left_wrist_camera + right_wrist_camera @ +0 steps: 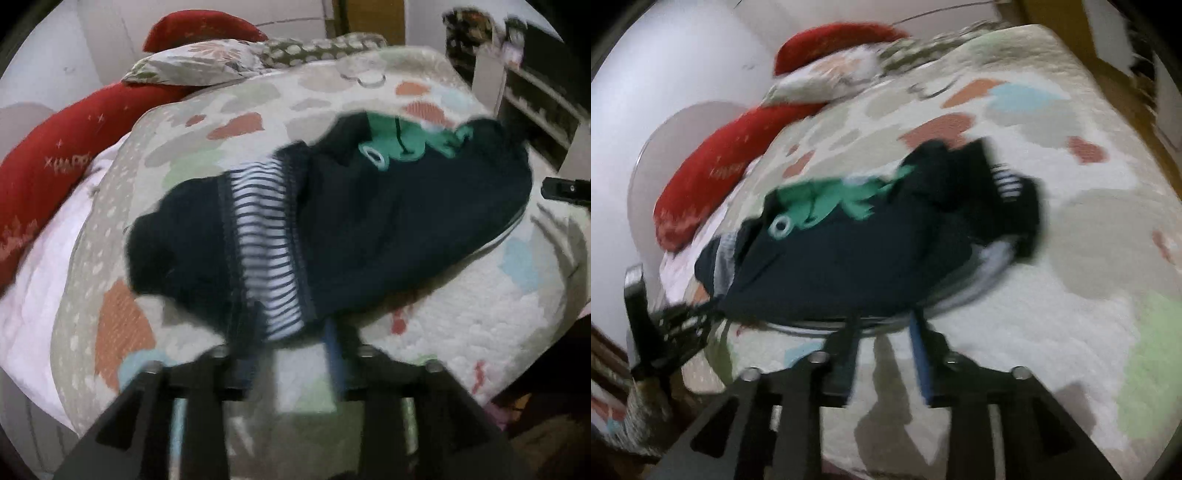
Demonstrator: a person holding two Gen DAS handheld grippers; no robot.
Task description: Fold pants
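Small dark navy pants [369, 218] with a green frog patch [406, 140] and a striped white-and-navy inner band [266, 251] lie bunched on a patterned quilt [480, 314]. My left gripper [291, 343] is at the striped end, its jaws apart, the cloth hanging between the fingers. In the right wrist view the pants [849, 258] lie just beyond my right gripper [886, 328], whose jaws are apart at the pants' near edge. The left gripper [683, 325] shows at the left there. The right gripper's tip [565, 188] shows at the right edge of the left wrist view.
Red cushions [55, 158] and a patterned pillow [192, 62] lie at the bed's far left by a white wall. A pink sheet [37, 277] lies left of the quilt. A shelf unit [535, 99] stands at the right. Both views are motion-blurred.
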